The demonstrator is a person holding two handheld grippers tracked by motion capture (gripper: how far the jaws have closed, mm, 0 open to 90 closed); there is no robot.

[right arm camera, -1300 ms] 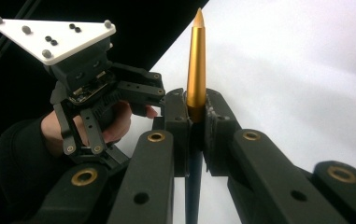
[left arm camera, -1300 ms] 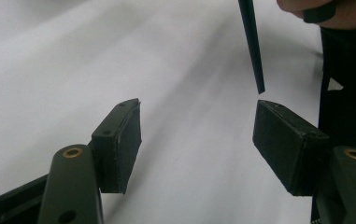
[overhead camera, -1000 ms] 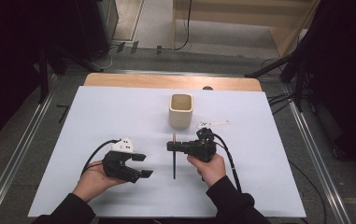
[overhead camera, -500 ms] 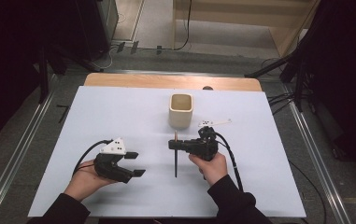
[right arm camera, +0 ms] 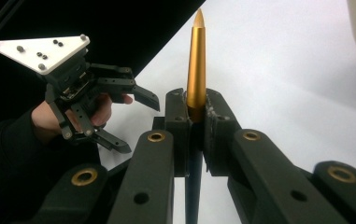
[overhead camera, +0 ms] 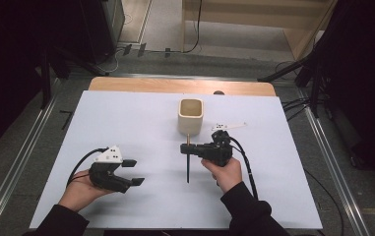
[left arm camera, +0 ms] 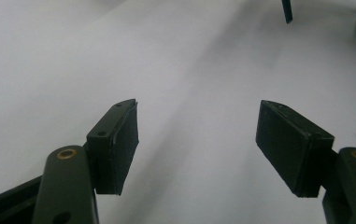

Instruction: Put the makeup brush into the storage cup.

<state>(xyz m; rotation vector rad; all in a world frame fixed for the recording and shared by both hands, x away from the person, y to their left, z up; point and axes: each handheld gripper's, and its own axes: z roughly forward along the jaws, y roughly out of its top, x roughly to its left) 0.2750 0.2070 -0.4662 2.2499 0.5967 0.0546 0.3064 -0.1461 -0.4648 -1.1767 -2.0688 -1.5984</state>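
Observation:
A pen [overhead camera: 188,164] with a dark barrel and a gold end [right arm camera: 196,60] hangs upright over the white table [overhead camera: 126,118], its dark end down near the surface. My right gripper [overhead camera: 185,147] is shut on it across the middle, jaws pointing left. In the right gripper view both pads [right arm camera: 178,121] press the barrel. A cream square cup [overhead camera: 191,115] stands just behind the pen. My left gripper [overhead camera: 135,172] rests low at the near left, open, nothing between its pads [left arm camera: 119,140]. The pen's dark end [left arm camera: 286,11] shows far off in the left gripper view.
A wooden strip [overhead camera: 175,86] runs along the table's far edge. Metal rails [overhead camera: 22,157] flank both sides on the floor. The left gripper [right arm camera: 140,126] and its hand show at the left of the right gripper view, apart from the pen.
My left hand has slid its open gripper leftward, away from the pen. The right gripper and the pen have stayed put.

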